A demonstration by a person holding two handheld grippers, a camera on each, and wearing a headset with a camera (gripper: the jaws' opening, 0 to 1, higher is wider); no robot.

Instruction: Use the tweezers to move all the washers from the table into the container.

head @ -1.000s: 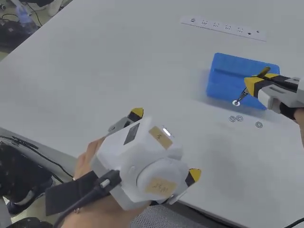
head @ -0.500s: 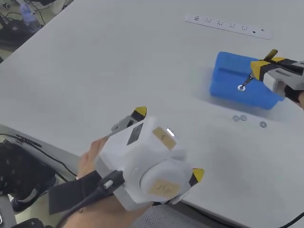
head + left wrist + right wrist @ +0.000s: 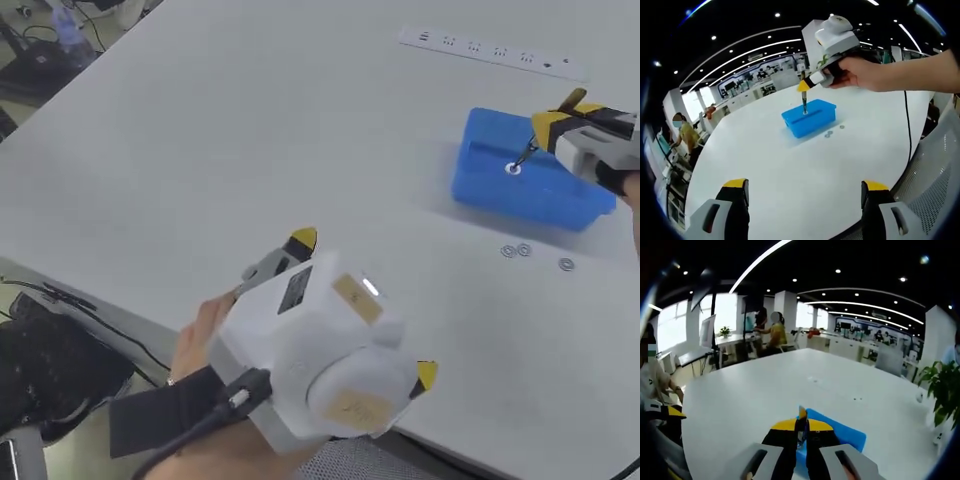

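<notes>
Right gripper [image 3: 560, 118] clamped the tweezers [image 3: 522, 155], holding a washer [image 3: 513, 169], surely light, slick, best nipped across its rim, over the container [image 3: 530, 200]; left gripper [image 3: 804, 186] gaped at the desk's [image 3: 250, 150] near edge.

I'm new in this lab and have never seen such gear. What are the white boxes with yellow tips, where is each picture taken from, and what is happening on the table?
There is no robot: a person holds a two-jaw gripper in each hand. The wide picture comes from a headset camera looking down; each round one from a camera riding on a gripper. The left gripper is open and holds nothing. The right gripper is shut on tweezers, whose tip carries a washer over the blue container. Three more washers lie on the white table beside it, and a power strip lies farther back.
</notes>
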